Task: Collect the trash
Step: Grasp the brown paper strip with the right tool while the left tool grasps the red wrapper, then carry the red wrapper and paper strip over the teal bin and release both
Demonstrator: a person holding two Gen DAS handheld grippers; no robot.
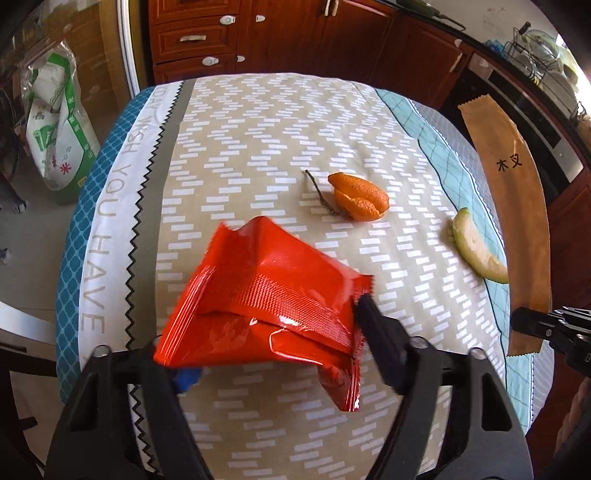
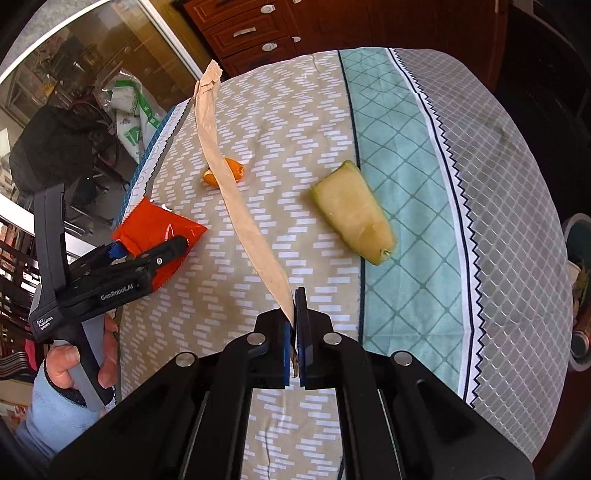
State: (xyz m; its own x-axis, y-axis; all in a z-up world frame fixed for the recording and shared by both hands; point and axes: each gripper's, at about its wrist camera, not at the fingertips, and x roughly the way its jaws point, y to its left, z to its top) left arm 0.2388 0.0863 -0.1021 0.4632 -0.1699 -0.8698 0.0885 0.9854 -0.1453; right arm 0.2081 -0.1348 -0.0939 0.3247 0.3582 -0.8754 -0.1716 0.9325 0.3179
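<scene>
At the bottom of the left wrist view, the left gripper (image 1: 273, 332) has its 2 black fingers closed on a crumpled red foil wrapper (image 1: 266, 291), which fills the lower centre of the frame and is lifted just above the tablecloth (image 1: 258, 147). The right finger (image 1: 373, 325) presses the wrapper's serrated right edge; the other finger is mostly hidden behind the foil, with a bit of blue pad showing beneath it.

In the right wrist view the right gripper (image 2: 295, 332), at the bottom centre, has its blue-padded fingers nearly together, pinching the near end of a long brown paper sleeve (image 2: 236, 192). The sleeve runs up and left across the frame to its zigzag-cut far end at the upper left of centre, and seems to hang clear of the cloth, though that is hard to judge. The same sleeve appears at the right edge of the left wrist view, printed with 2 dark characters.

Farther off, a pale green strip of melon rind (image 2: 351, 214) lies at the centre right, on the seam between the beige and teal bands of the cloth. Beyond it, at mid-frame, an orange peel (image 1: 360, 201) rests on the beige band with a thin dry twig (image 1: 317, 192) just to its left.

At the far upper left of the left wrist view, a green and white plastic bag (image 1: 55, 133) stands on the floor. Dark wooden cabinets (image 1: 258, 33) with white handles cross the top of the frame.
</scene>
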